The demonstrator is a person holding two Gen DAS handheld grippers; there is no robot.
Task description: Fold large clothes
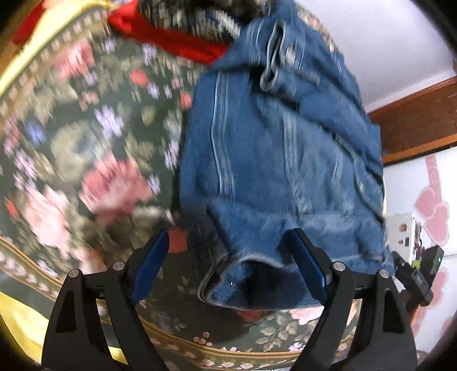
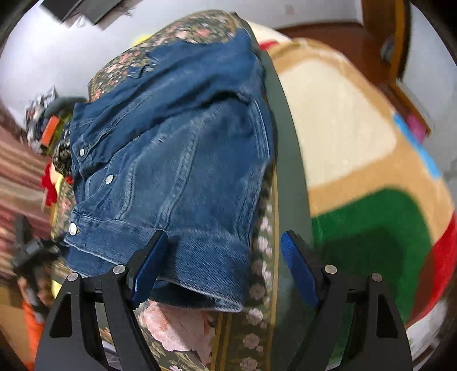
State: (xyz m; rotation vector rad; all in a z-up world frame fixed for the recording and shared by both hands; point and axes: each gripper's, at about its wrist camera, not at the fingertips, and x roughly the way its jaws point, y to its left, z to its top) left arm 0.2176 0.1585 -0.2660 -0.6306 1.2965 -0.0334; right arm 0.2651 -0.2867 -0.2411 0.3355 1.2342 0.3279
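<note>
A blue denim jacket [image 1: 274,159] lies folded in on itself on a dark floral bedspread [image 1: 85,148]. My left gripper [image 1: 228,265] is open, its blue pads either side of a rolled cuff or hem at the jacket's near end. In the right wrist view the jacket [image 2: 177,159] shows metal snap buttons along its left side and lies close to the bed's edge. My right gripper [image 2: 225,265] is open and empty, with the jacket's near hem between its fingers.
A red cloth [image 1: 171,37] and a patterned garment [image 1: 185,17] lie at the far end of the bed. A tan, cream, green and red rug [image 2: 357,142] covers the floor right of the bed. A wooden door frame [image 1: 420,120] stands to the right.
</note>
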